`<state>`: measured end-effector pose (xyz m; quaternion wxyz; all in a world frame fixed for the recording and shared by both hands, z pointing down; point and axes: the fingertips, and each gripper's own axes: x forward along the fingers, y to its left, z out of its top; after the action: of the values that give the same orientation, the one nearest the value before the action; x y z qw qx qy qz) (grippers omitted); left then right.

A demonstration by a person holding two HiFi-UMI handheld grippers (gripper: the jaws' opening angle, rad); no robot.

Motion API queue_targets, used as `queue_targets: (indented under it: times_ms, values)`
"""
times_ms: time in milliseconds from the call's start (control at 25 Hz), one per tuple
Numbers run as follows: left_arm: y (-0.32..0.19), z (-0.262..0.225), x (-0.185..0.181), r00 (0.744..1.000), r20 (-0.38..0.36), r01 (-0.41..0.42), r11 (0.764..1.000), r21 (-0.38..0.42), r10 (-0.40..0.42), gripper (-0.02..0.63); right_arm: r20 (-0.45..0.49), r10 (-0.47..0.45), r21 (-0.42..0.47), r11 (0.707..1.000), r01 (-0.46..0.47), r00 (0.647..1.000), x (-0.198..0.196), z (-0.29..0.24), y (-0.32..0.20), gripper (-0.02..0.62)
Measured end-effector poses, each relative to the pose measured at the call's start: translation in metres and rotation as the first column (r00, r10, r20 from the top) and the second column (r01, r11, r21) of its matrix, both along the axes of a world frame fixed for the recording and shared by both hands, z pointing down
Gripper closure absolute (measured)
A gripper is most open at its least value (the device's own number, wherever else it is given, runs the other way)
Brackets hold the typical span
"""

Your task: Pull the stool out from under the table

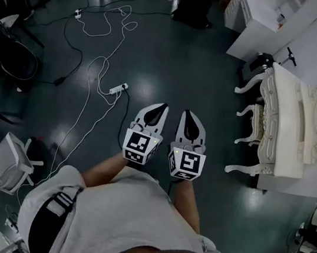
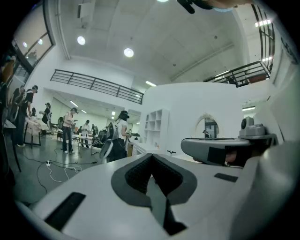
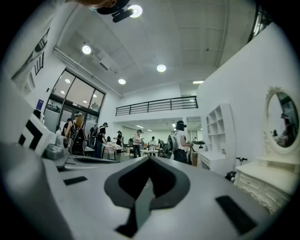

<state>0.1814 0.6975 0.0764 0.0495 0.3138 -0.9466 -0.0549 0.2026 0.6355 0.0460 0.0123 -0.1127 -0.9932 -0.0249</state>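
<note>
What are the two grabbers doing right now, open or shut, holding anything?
Left white two-jaw gripper: shut, holding nothing.
Right white two-jaw gripper: shut, holding nothing.

We look along the right gripper (image 3: 150,161), whose jaws stand pressed together with nothing between them. At the right we see the white carved table (image 3: 267,185), with an oval mirror (image 3: 283,121) above it against the white wall (image 3: 234,79). Farther back stands a white shelf unit (image 3: 219,133), and a person (image 3: 180,143) in dark headgear stands just beside it. More people (image 3: 77,136) gather at the left, and a railed balcony (image 3: 157,105) runs across the far wall.
</note>
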Motion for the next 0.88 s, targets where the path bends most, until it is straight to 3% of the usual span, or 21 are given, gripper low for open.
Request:
queue_targets:
  times_ms: [440,880]
  values:
    - [0.026,0.008,-0.029,1.0,-0.011,0.013,1.0,-0.004,-0.013,0.601,-0.009,0.008,-0.02,1.0,-0.008,1.0,-0.03,0.01,0.023,0.581]
    - [0.049,0.009,-0.089,1.0,0.001,-0.009,1.0,-0.011,0.009,0.601,0.012,0.041,-0.038,0.998,-0.04,0.999,-0.093,0.007,0.044,0.581]
